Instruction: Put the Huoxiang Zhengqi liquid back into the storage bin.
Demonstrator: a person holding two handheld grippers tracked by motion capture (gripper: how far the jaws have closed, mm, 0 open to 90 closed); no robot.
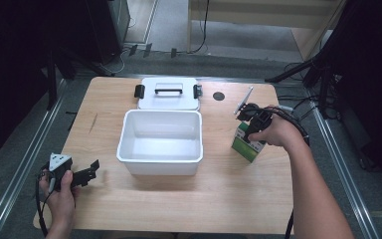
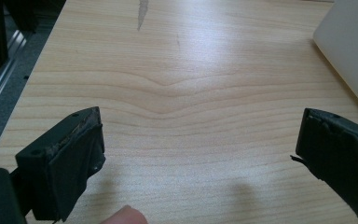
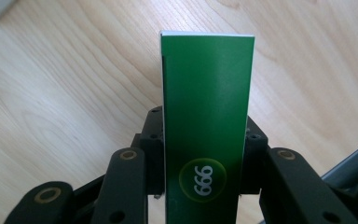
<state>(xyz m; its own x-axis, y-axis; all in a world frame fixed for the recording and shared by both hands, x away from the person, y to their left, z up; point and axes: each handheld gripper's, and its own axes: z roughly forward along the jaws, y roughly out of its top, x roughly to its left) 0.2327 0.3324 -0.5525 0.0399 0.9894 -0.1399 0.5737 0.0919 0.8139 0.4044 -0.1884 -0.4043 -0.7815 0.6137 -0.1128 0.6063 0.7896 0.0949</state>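
A green and white carton (image 1: pixel 246 145) stands on the wooden table (image 1: pixel 229 199) at the right, beside the white bin. My right gripper (image 1: pixel 252 130) comes down on it from above and is shut on it. In the right gripper view the carton's green top face (image 3: pixel 207 93), printed with "999" in a round mark, sits squeezed between the two black jaws of that gripper (image 3: pixel 204 137). My left gripper (image 1: pixel 88 171) rests low at the table's near left corner, jaws open. In the left gripper view that gripper (image 2: pixel 200 140) has bare wood between its fingers.
An open white bin (image 1: pixel 159 158) stands in the middle of the table, with its white lid (image 1: pixel 168 97), black handle and clips, lying flat behind it. A small black round port (image 1: pixel 219 96) sits at the back right. Metal rails run along both table sides.
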